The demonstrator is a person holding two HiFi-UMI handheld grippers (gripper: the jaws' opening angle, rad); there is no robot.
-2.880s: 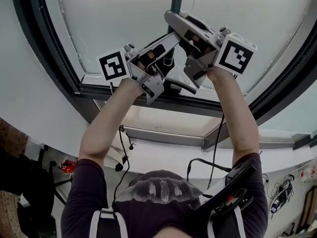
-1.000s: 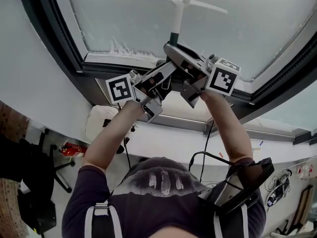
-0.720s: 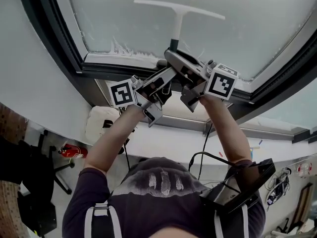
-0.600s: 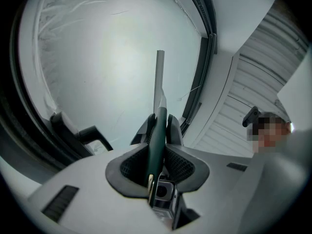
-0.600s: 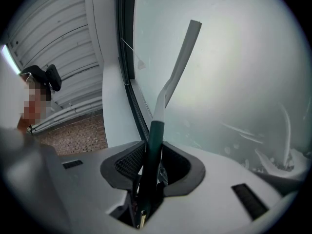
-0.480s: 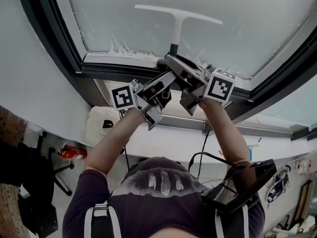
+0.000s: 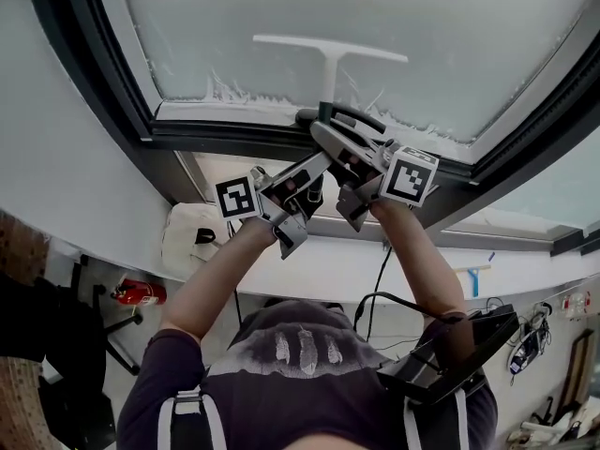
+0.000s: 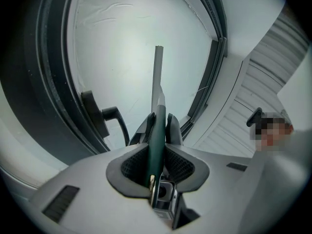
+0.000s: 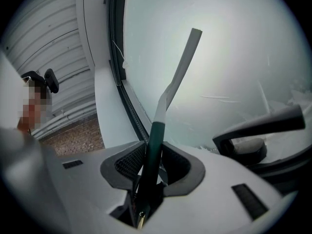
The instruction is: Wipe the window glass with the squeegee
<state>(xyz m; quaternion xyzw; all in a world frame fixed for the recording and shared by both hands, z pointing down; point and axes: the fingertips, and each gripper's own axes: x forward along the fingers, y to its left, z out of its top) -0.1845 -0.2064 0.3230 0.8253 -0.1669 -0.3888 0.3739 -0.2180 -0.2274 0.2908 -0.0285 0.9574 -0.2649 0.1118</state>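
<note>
**Position.** The squeegee (image 7: 330, 51) stands with its white blade across the lower part of the window glass (image 7: 281, 7), a little above the bottom rail of the window frame (image 7: 234, 135). Its stem runs down to a dark green handle.

**Grip.** The left gripper (image 8: 158, 118) has its jaws closed on the green handle. The right gripper (image 9: 156, 152) is likewise clamped on it, and the two meet at the same part of the handle.

**Step in hand (judgement).** A stroke low on the pane.
- Keep both grips in line so the handle does not twist between the pads.
- Keep the blade level, with even pressure across its width.
- Carry the stroke to the rail, where a white residue (image 7: 225, 92) lies along the bottom edge of the glass.
- Mind the black window handle (image 9: 263, 126), which sits close beside the grippers and could foul the stroke.

**Not verifiable.**
- Whether the blade edge is pressed to the glass: no view shows the contact line.
- The left gripper view shows the blade only end-on.
- The top of the pane is cut off.
- Whether the glass is wet is hard to make out.
</note>
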